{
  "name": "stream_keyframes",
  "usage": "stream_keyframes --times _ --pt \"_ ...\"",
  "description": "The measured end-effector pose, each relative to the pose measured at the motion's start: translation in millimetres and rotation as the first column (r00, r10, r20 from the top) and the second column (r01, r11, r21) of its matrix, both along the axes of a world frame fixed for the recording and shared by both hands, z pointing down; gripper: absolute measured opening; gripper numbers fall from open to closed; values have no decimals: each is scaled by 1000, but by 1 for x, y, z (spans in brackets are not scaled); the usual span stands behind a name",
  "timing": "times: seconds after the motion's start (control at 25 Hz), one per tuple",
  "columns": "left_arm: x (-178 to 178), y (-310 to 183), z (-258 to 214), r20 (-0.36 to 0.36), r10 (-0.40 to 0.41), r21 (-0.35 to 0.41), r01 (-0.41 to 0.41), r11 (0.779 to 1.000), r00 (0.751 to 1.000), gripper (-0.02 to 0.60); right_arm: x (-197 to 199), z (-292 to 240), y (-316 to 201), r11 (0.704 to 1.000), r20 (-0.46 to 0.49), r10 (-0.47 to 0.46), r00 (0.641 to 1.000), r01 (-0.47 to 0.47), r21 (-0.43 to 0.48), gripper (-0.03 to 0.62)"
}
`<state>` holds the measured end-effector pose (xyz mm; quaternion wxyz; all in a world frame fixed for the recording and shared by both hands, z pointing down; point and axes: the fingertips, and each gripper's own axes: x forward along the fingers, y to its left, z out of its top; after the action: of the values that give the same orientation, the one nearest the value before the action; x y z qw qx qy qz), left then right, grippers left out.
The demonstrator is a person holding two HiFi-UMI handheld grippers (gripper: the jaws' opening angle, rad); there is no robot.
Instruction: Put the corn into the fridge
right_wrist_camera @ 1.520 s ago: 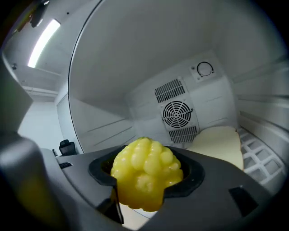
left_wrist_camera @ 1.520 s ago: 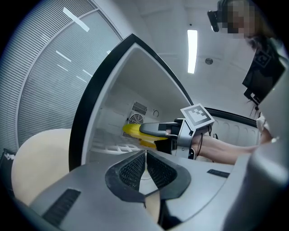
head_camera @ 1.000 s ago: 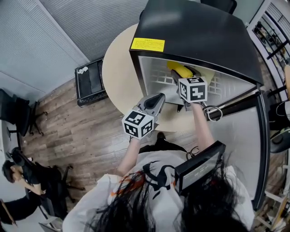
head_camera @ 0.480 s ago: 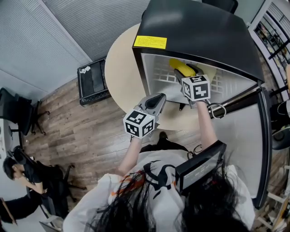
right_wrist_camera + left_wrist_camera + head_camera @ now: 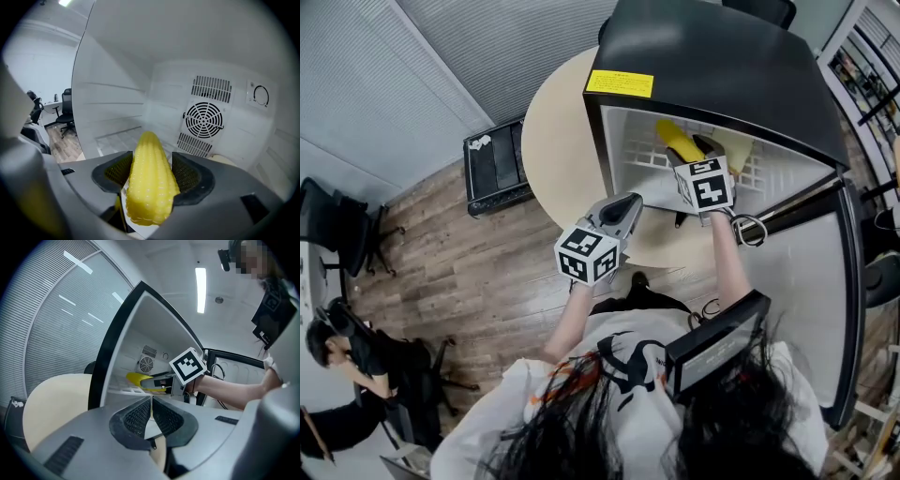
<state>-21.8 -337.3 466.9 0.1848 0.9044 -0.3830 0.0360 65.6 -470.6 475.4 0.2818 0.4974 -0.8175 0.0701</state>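
A yellow corn cob point(image 5: 149, 183) sits clamped between the jaws of my right gripper point(image 5: 150, 172), tip pointing at the fridge's back wall. In the head view the corn point(image 5: 678, 142) is inside the open black mini fridge point(image 5: 712, 66), above its white wire shelf point(image 5: 637, 159), with the right gripper point(image 5: 696, 155) reaching in. My left gripper point(image 5: 622, 208) hovers outside the fridge's lower left corner, over the round table's edge, jaws shut on nothing. In the left gripper view the corn point(image 5: 139, 380) shows inside the fridge, beyond the shut left gripper point(image 5: 151, 416).
The fridge stands on a round beige table point(image 5: 558, 141). Its door point(image 5: 825, 281) hangs open to the right. A fan grille point(image 5: 204, 119) and a dial point(image 5: 259, 95) are on the fridge's back wall. A black case point(image 5: 497, 164) lies on the wooden floor at left.
My right gripper has carried the corn a little deeper into the fridge. The left gripper has stayed where it was.
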Motion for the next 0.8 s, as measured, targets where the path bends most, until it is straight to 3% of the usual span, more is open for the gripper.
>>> stream_keyframes --times 0.2,0.56,0.8 --pt "2 3 1 0 14 -2 -14 1000 1000 14 0 -18 7 999 121 23 992 -26 27 252" --pt "3 10 1 0 38 -4 -38 999 999 14 -1 -67 42 993 336 42 941 -78 94 252" --pt "0 20 2 3 49 -8 -49 999 999 14 -13 -77 77 991 487 32 873 -90 95 252"
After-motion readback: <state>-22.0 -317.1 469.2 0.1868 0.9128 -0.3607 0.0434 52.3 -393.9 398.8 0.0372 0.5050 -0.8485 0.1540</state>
